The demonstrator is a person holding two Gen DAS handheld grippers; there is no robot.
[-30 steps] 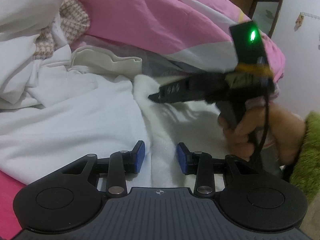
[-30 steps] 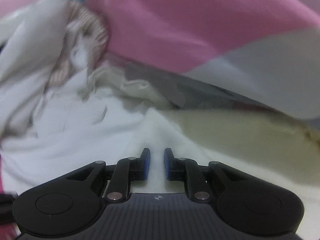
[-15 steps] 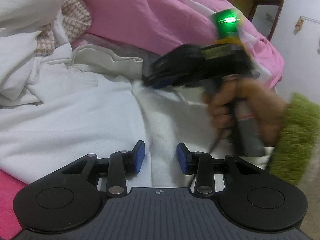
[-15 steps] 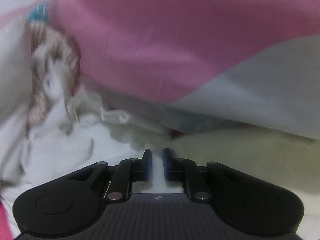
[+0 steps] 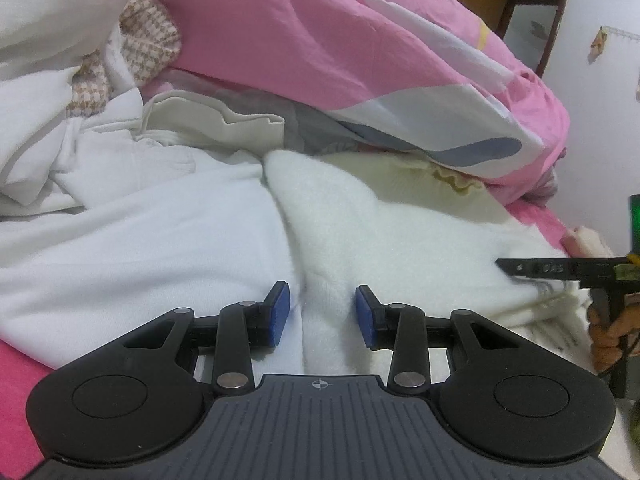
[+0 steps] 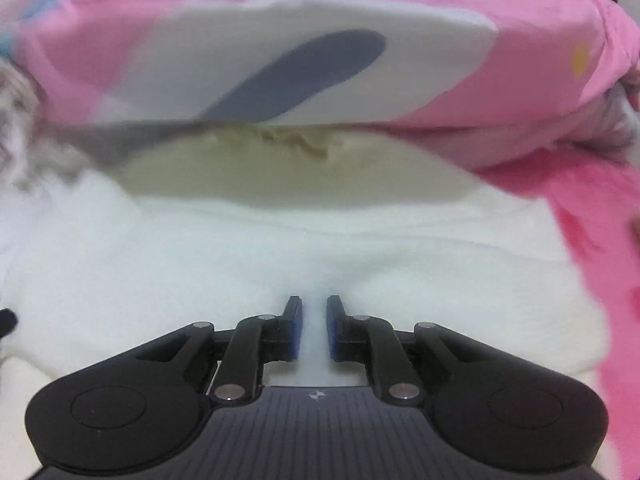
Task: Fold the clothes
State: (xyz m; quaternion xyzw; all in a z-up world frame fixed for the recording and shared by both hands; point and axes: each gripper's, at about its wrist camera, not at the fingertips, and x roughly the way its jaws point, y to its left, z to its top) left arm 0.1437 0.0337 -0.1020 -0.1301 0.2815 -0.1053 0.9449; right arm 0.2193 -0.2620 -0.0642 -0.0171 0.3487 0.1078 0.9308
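Note:
A white fuzzy garment (image 5: 384,232) lies spread on the bed, next to a smooth white garment (image 5: 152,232). My left gripper (image 5: 322,312) is open, its blue pads either side of a fold of the fuzzy garment without pinching it. My right gripper (image 6: 313,326) hovers low over the same white fuzzy garment (image 6: 240,264), jaws narrowly apart with cloth showing between them; whether it grips is unclear. The right gripper also shows at the right edge of the left wrist view (image 5: 560,270), held by a hand.
A pink, white and blue quilt (image 5: 360,48) is heaped behind the clothes, and fills the top of the right wrist view (image 6: 320,60). A cream garment (image 5: 216,120) and a houndstooth piece (image 5: 148,36) lie at back left. Pink bedsheet (image 6: 600,216) shows at right.
The right gripper has swung from the middle of the left wrist view down to the right edge, low over the fuzzy garment. The left gripper has stayed put and open.

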